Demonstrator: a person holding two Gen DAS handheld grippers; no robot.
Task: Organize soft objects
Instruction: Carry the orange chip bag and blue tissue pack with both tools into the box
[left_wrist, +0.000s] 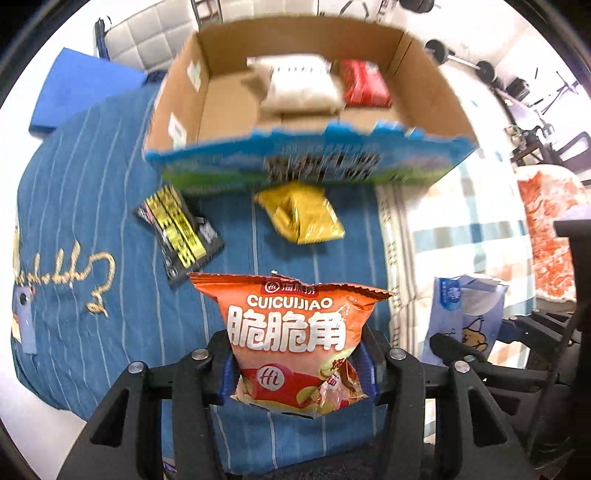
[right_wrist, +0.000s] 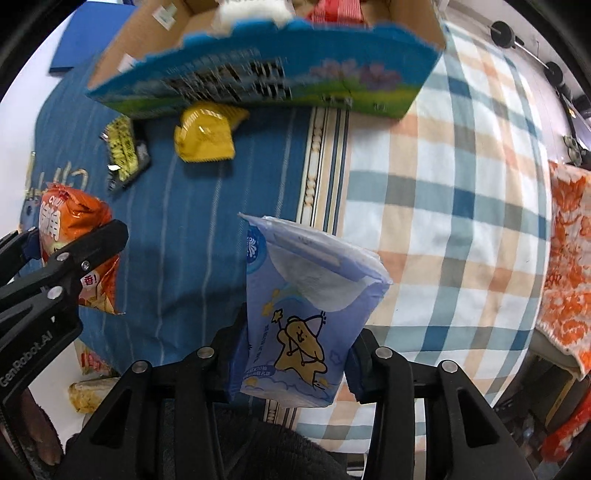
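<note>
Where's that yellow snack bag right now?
The yellow snack bag lies on the blue striped cloth, just in front of the cardboard box, with the black-and-yellow packet to its left in both views.

Bright indoor light, motion-blurred cardboard box, fisheye-warped edges.

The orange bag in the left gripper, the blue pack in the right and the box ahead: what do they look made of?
Orange snack bag: glossy plastic film, going by its sheen, wrinkles and crimped top edge. Blue tissue pack: thin soft plastic wrap, matte to slightly shiny, with white tissue showing at the opening. Open box: cardboard, raw brown inside, with a printed blue-green outer face and torn edge.
</note>
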